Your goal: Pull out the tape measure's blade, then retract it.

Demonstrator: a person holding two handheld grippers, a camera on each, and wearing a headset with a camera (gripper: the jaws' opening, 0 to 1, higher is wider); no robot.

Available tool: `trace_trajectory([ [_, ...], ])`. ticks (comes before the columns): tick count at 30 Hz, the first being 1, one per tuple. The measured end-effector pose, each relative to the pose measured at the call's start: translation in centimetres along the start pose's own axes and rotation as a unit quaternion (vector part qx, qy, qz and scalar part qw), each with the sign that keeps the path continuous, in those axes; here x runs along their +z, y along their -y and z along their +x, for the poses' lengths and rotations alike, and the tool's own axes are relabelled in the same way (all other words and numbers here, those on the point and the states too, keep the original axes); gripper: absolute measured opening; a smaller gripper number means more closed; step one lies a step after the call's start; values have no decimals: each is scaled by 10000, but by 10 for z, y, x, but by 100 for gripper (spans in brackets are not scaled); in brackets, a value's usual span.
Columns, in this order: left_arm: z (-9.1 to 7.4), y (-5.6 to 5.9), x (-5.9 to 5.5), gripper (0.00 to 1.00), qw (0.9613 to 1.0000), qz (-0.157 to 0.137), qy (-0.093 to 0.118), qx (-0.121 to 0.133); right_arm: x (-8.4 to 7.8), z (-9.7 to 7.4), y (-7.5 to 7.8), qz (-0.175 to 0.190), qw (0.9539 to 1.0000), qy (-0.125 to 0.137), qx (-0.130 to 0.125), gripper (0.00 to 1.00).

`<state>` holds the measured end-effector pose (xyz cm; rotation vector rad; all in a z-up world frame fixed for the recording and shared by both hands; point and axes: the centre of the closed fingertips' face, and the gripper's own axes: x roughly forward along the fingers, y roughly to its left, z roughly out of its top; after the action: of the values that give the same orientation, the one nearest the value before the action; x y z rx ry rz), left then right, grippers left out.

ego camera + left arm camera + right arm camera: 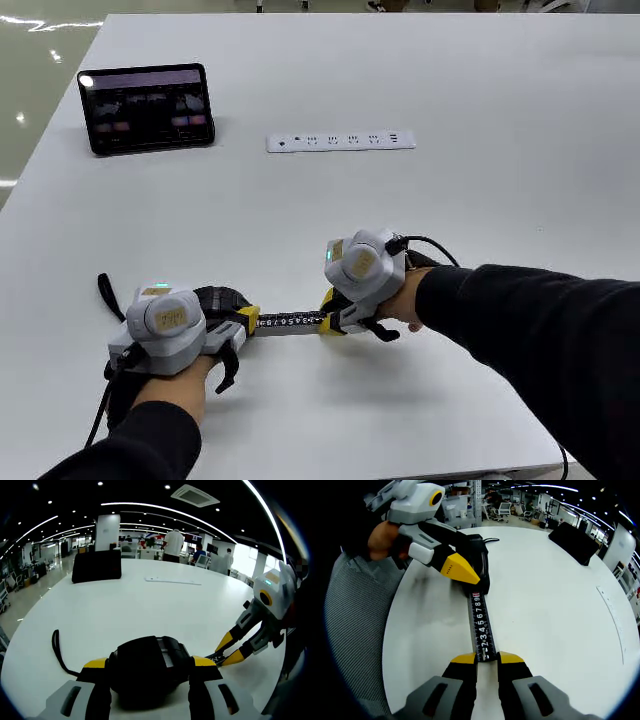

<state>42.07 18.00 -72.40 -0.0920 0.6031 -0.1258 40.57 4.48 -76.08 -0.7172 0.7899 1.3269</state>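
tape measure (222,300): its black case lay on the white table (480,180), near the front edge, on the person's left side.
blade (481,625): it was out of the case for a short length and ran flat just over the table toward the right, with the printed side up. the numbers 2 to 9 could be read in the right gripper view.
left gripper (150,662): its yellow-tipped fingers were pressed on the two sides of the case and held it between them.
right gripper (487,658): its fingers were drawn close and pinched the free end of the blade.
strap (105,295): a black loop lay on the table, left of the case.
power strip (340,141): white, further back on the table, well apart from the grippers.
tablet (146,107): dark, standing tilted at the far left of the table.
people (173,542): some stood far behind the table, in the left gripper view.
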Motion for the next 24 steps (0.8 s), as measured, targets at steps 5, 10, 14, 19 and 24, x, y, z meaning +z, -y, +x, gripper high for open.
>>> trace_trajectory([
  [5, 0, 1, 1, 58, 10000, -11, -3, -11, 1, 1, 0, -17, 10000, 10, -11, 11],
  [10, -1, 1, 1, 58, 10000, -21, 1, -15, 4, 2, 0, 23, 10000, 69, -17, 11],
  [14, -1, 1, 1, 58, 10000, -17, 1, -14, 9, 5, -1, 38, 9999, 150, -9, 11],
  [19, -1, 1, 1, 58, 10000, -37, -2, -16, 12, 7, -1, 31, 9998, 183, 17, 11],
  [24, -1, 2, 1, 58, 10000, -48, -19, -30, 17, 9, -2, 64, 9997, 243, 28, 11],
])
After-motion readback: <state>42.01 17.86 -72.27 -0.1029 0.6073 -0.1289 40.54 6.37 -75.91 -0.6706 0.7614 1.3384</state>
